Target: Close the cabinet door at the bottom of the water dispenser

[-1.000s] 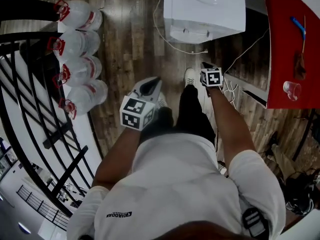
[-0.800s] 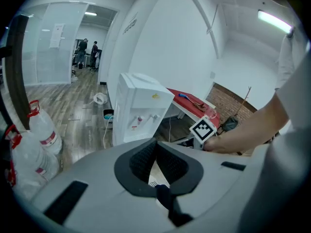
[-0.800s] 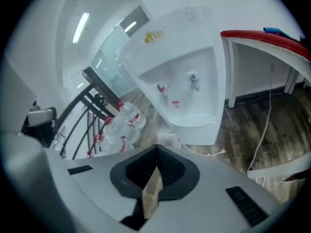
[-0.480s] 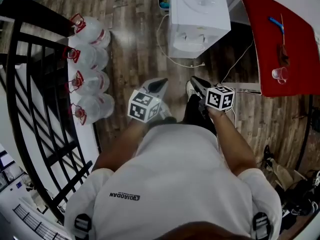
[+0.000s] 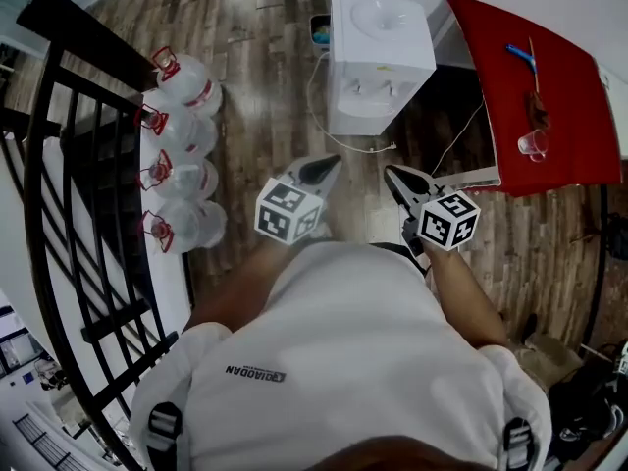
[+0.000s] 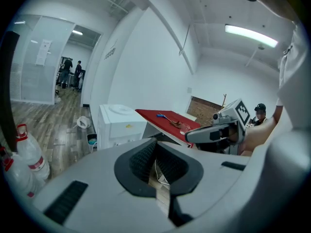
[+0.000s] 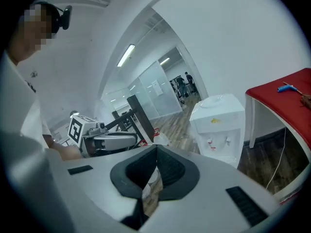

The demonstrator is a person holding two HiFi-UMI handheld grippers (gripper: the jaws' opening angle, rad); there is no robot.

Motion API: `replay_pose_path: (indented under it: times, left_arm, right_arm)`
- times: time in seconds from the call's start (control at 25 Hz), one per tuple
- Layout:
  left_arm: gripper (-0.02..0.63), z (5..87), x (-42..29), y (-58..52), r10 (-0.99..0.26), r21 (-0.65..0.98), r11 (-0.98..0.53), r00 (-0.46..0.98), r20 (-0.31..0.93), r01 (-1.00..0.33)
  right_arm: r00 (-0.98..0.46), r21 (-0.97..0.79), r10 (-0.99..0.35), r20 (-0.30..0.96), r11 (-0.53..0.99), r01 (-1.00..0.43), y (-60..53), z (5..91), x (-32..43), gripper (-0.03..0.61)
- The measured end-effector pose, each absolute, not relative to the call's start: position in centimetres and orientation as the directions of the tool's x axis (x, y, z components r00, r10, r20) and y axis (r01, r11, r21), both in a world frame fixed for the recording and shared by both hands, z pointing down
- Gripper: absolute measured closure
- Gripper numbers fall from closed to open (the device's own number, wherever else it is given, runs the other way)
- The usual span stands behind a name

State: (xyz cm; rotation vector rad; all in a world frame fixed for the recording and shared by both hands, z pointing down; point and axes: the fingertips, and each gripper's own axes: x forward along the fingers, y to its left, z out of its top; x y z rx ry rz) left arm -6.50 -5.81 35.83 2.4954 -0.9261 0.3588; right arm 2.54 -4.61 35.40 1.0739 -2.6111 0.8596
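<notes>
The white water dispenser (image 5: 378,52) stands on the wood floor ahead of me, seen from above; its taps face me. Its bottom cabinet door is hidden from this angle. The dispenser also shows in the left gripper view (image 6: 121,123) and, with its taps, in the right gripper view (image 7: 218,125), where my gripper body covers its lower part. My left gripper (image 5: 322,170) and right gripper (image 5: 394,176) are held side by side in front of my chest, well short of the dispenser. Both are shut with nothing in them (image 6: 155,141) (image 7: 156,147).
Several large water bottles (image 5: 177,155) line the floor at the left beside a black railing (image 5: 69,214). A red table (image 5: 549,96) with a clear cup (image 5: 533,145) stands right of the dispenser. A white cable (image 5: 324,116) trails on the floor.
The view has risen and pulled back, so the dispenser now lies farther away. Both grippers have come up and back toward my chest, the right one away from the dispenser's base.
</notes>
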Motion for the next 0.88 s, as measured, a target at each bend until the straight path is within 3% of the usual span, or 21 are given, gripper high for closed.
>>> replay_pose_path:
  times: [0.44, 0.88]
  left_arm:
    - [0.617, 32.2, -4.0, -1.3, -0.651, 0.306, -0.616, 0.688, 0.321, -0.726]
    - [0.617, 31.1, 0.5, 7.1, -0.671, 0.275, -0.611, 0.670, 0.317, -0.742]
  right_arm:
    - [-0.693, -0.303, -0.633, 0.345, 0.624, -0.720, 2.3, 31.3, 7.1, 0.555]
    - [-0.713, -0.345, -0.639, 0.289, 0.625, -0.700, 10.5, 30.3, 11.5, 0.557]
